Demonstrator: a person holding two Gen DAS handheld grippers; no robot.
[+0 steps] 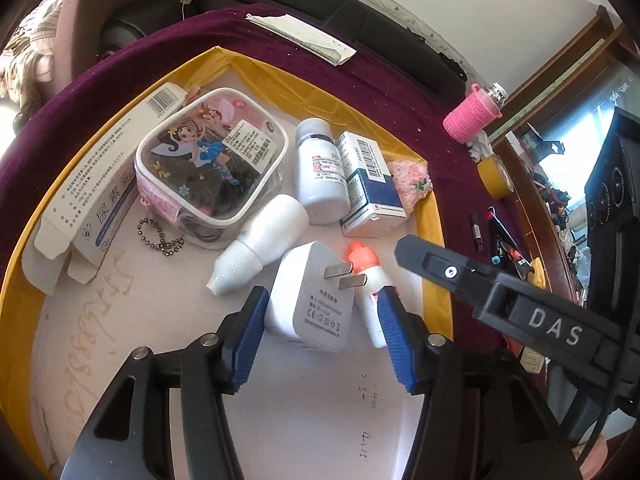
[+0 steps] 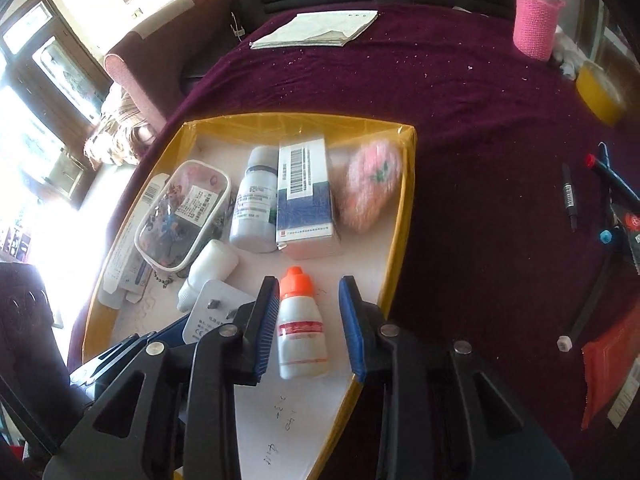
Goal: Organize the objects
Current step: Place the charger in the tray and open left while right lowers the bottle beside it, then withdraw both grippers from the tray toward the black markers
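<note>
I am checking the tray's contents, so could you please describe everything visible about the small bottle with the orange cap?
The small bottle looks like white plastic, with an orange ribbed cap and a red-banded label. It lies on its side on the tray floor, cap toward the far end, beside the white charger. The right gripper straddles it, pads not visibly pressing.

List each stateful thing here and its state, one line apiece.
left gripper: open, astride the charger
right gripper: open, astride the dropper bottle
white charger: lying flat in the tray, prongs up
dropper bottle: capped, lying down
grey-capped pill bottle: capped, lying down
long carton: end flaps open
blue-and-white box: lying in the tray
tray: holding the items
</note>
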